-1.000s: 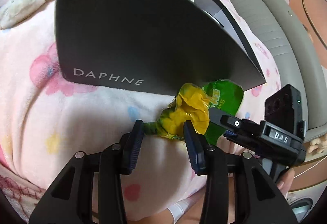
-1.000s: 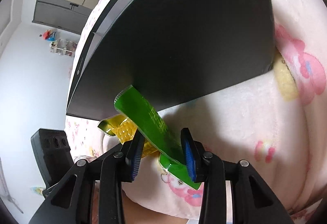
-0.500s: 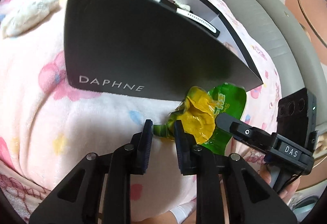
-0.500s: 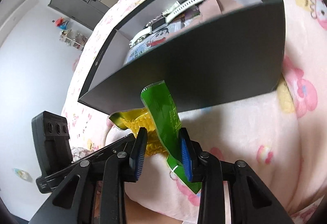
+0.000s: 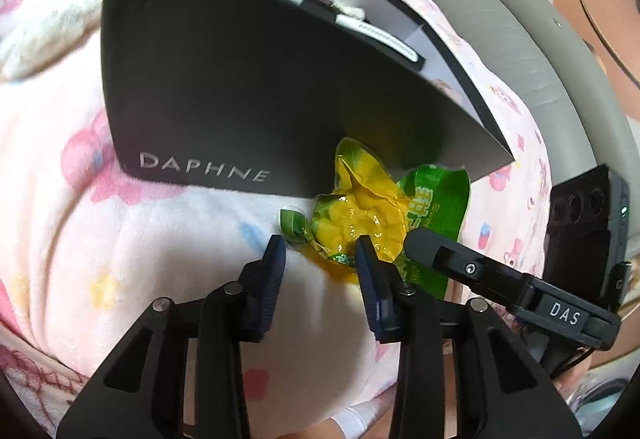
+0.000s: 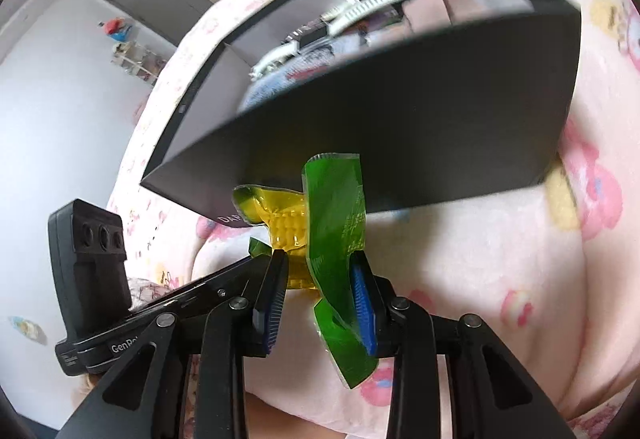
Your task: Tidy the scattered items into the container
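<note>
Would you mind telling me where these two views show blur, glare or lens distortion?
Left wrist view: the box has a smeared upper rim, its straight edges bow from the fisheye, and highlights glint on the yellow wrapper. Right wrist view: the box's rim and contents are motion-blurred, while the green packet stays sharp; dark vignette rings both views.

One black box [image 5: 248, 91], one green-and-yellow snack packet [image 5: 360, 223], one pink blanket [image 5: 100, 239], two white watch straps [image 5: 380, 35] and two hand-held grippers.
</note>
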Action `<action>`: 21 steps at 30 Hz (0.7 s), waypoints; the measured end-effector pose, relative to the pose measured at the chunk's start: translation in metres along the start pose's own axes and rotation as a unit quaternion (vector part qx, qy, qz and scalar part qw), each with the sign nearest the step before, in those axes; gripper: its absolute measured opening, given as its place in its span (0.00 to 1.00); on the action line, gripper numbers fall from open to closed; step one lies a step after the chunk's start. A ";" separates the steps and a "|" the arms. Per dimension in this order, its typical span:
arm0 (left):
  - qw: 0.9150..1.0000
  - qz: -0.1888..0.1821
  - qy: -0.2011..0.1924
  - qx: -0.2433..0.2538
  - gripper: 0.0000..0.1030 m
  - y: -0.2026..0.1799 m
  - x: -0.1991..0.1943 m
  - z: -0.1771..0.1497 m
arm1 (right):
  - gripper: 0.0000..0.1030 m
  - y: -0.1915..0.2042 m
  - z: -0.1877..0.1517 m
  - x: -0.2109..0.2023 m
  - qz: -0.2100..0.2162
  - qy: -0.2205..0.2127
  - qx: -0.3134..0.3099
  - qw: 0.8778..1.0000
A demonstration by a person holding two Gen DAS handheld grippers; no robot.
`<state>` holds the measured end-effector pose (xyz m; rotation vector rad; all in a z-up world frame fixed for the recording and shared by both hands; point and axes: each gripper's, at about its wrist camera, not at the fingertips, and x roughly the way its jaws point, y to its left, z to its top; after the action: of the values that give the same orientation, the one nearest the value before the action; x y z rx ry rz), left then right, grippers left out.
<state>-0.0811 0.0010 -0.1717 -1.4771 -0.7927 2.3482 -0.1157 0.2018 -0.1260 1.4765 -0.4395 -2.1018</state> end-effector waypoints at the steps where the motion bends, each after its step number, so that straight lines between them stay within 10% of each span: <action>1: 1.000 0.000 -0.001 0.003 0.34 -0.002 -0.001 -0.001 | 0.28 0.003 -0.001 -0.005 -0.003 -0.007 -0.011 1.000; 16: 0.995 -0.036 -0.090 0.012 0.32 -0.033 -0.082 0.032 | 0.28 0.062 0.007 -0.095 0.054 -0.131 -0.114 0.983; 21: 0.991 -0.089 -0.102 0.024 0.27 -0.054 -0.098 0.051 | 0.24 0.078 0.035 -0.096 0.079 -0.110 -0.125 0.983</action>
<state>-0.0858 -0.0173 -0.0505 -1.1108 -0.8705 2.3879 -0.1054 0.1943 0.0015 1.0384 -0.3470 -2.1123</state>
